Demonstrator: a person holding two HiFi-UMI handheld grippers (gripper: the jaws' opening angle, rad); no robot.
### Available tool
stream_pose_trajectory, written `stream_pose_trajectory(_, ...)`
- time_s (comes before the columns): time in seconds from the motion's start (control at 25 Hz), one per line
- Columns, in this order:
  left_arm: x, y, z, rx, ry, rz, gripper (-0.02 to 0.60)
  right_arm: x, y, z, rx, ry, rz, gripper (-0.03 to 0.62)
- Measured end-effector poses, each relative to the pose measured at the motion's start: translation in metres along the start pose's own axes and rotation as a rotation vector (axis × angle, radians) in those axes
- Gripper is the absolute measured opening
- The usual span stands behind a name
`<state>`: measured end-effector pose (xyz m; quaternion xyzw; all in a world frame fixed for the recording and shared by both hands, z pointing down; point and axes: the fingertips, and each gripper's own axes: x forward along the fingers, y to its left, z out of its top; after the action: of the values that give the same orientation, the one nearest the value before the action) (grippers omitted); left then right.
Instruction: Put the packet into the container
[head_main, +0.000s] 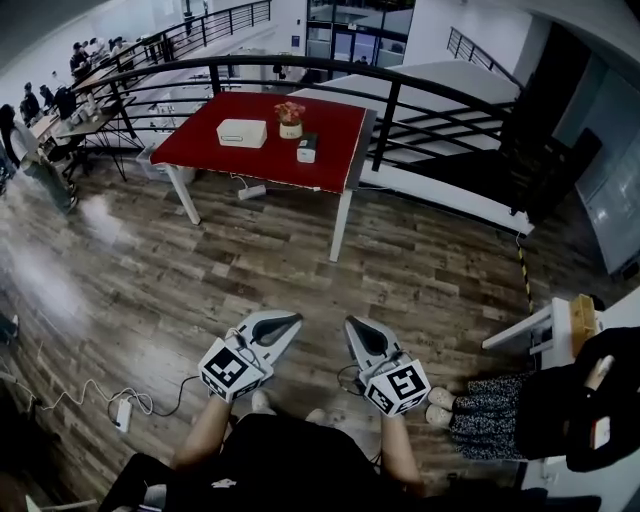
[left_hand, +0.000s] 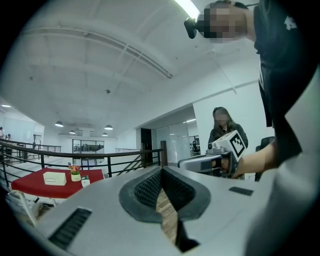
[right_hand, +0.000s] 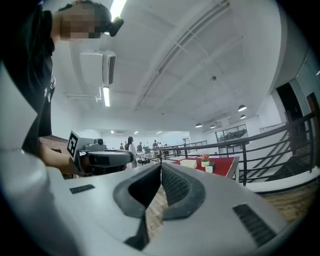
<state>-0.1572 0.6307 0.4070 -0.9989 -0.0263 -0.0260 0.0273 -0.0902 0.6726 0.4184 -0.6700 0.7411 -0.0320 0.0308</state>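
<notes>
Head view, nearest first: both tools were held low, close to the person's body, side by side and not touching, noses pointing away.

- Left hand-held gripper (head_main: 292, 320): jaws closed tip to tip and empty. The left gripper view agreed, with only floor planks showing through the slot behind the tips.
- Right hand-held gripper (head_main: 352, 323): jaws also fully closed, with nothing between the ribbed pads.
- Brown wooden plank floor (head_main: 430, 260): it stretched ahead of both tools. A white power strip (head_main: 122, 412) with a trailing cable lay on it at the person's left.
- Bystander in a patterned skirt (head_main: 490, 415): stood at the right edge.

Well beyond the tools stood a red-topped bench with white legs (head_main: 200, 145).

- Small white packet with a dark top (head_main: 307, 150): sat towards the bench's right side, far out of reach of either tool.
- Small pot of red flowers (head_main: 290, 120): stood just beside the packet, slightly further back.
- White rectangular container (head_main: 242, 132): stood left of the pot, apart from the packet.

A curved black metal railing (head_main: 390, 100) ran behind the bench. More people sat at desks in the far left corner.
</notes>
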Motion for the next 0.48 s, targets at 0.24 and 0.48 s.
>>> stream_pose_trajectory(0.24, -0.001, 0.001, -0.007, -0.004, 0.031, 0.041, 0.008, 0.004, -0.01, -0.007, 0.017, 0.002, 0.019, 0.021)
stream_pose_trajectory(0.48, -0.001, 0.023, -0.01, 0.009, 0.04, 0.073, 0.008, 0.022, -0.022, -0.011, 0.03, -0.003, 0.02, 0.021)
